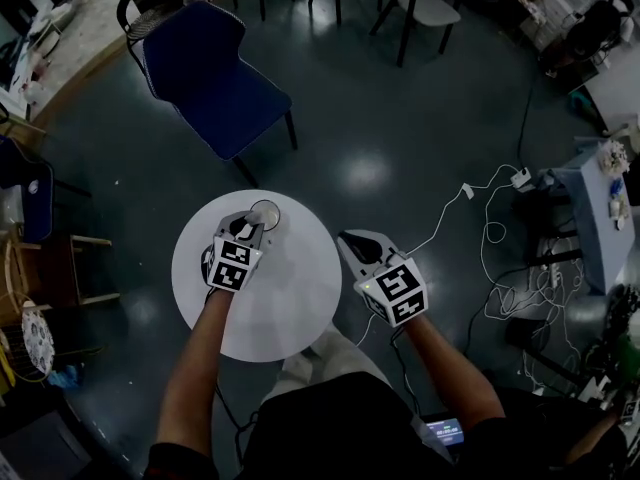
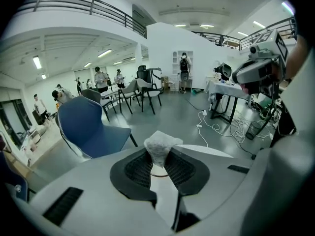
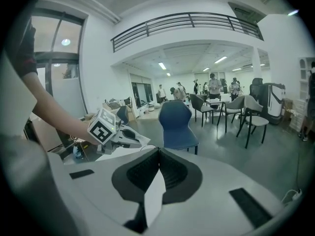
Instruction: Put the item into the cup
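A crumpled white item sticks up from between the jaws of my left gripper, which is shut on it. In the head view that left gripper hangs over the round white table, its tips at the near edge of the cup, a pale round cup seen from above at the table's far side. A thin curved rim shows just below the item. My right gripper hovers off the table's right edge, shut with nothing in it.
A blue chair stands beyond the table. White cables trail over the dark floor at the right, near a grey desk. A wooden stool stands at the left. Several people are far off in the room.
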The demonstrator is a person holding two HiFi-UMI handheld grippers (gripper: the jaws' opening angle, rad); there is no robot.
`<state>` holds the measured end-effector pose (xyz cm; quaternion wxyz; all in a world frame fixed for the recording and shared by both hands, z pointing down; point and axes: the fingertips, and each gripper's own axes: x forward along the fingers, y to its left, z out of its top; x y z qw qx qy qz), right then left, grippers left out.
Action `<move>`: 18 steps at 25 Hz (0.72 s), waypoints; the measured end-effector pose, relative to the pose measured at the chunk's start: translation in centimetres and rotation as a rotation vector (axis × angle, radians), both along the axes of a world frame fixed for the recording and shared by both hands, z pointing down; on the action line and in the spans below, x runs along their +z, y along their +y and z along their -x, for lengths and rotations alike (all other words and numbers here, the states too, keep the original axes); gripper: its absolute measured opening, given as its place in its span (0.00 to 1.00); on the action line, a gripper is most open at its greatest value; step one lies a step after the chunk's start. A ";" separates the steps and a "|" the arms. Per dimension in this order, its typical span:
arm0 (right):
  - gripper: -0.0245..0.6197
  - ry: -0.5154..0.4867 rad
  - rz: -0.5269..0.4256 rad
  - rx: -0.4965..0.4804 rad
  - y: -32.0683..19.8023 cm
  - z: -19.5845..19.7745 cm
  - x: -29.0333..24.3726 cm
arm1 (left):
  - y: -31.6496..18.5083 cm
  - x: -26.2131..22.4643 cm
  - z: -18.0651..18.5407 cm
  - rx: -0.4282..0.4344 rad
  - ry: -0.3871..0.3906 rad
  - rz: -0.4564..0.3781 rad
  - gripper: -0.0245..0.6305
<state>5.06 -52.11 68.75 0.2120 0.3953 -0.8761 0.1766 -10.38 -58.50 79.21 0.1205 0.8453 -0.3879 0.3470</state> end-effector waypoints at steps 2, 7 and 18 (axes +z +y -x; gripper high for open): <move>0.06 -0.004 0.011 -0.001 -0.3 -0.1 0.4 | -0.5 0.6 0.2 -0.005 -0.002 0.007 0.15; 0.06 0.002 0.033 -0.004 -0.8 -0.3 1.6 | -1.3 1.6 -0.1 -0.009 0.017 0.018 0.15; 0.06 0.019 0.051 0.000 -0.9 -0.4 2.6 | -1.6 2.6 0.3 -0.061 0.036 0.034 0.28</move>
